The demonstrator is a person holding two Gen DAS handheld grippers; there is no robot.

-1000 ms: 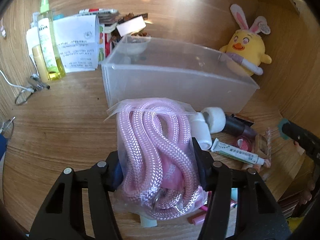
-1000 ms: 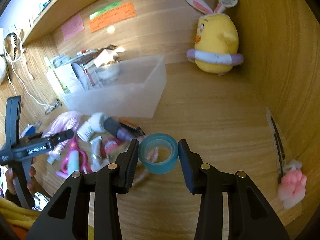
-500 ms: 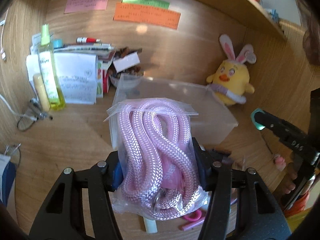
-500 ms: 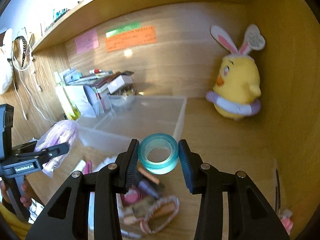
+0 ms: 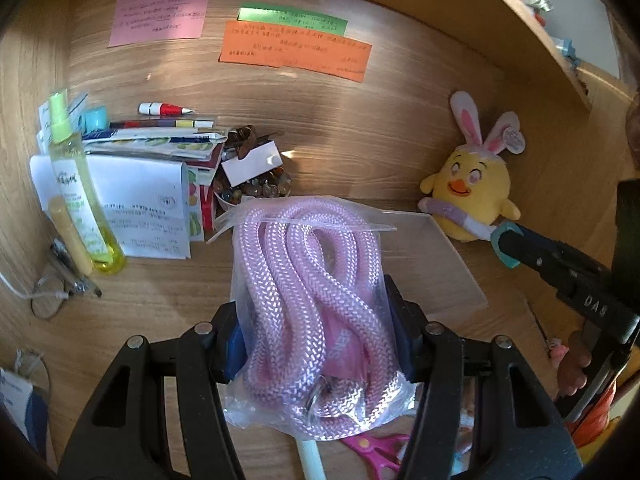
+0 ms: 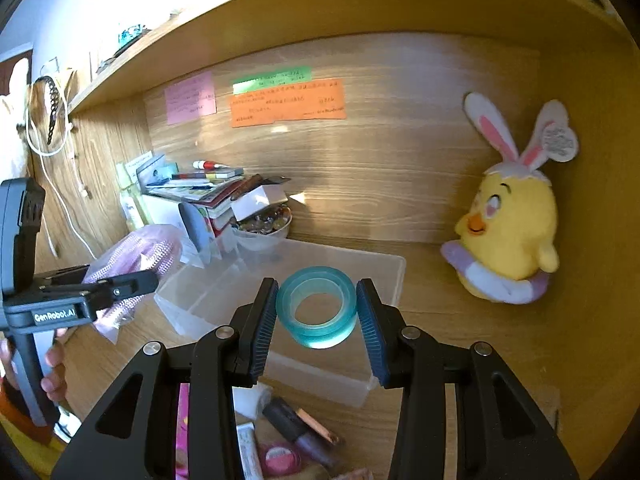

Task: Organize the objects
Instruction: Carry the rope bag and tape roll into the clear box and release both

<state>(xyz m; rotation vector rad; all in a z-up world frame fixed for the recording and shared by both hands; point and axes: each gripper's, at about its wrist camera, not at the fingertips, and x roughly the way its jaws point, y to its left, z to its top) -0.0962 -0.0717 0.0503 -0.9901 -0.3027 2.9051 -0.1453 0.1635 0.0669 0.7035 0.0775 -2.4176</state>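
Note:
My left gripper [image 5: 316, 332] is shut on a clear bag of pink rope [image 5: 312, 300] and holds it above the desk, in front of the clear plastic bin [image 5: 444, 272]. It also shows in the right wrist view [image 6: 132, 280] with the bag [image 6: 132, 256] left of the bin [image 6: 280, 280]. My right gripper [image 6: 316, 320] is shut on a teal tape roll [image 6: 316, 306], held above the bin's near edge. It shows in the left wrist view [image 5: 506, 246] at the right.
A yellow chick plush [image 6: 508, 236] stands at the back right. Papers, books, a bowl of small items [image 5: 252, 192] and a yellow spray bottle [image 5: 80, 192] crowd the back left. Cosmetics and pink scissors [image 5: 372, 448] lie in front of the bin.
Both grippers have risen with their loads. The desk items have dropped lower in both views and the bin is now seen from above.

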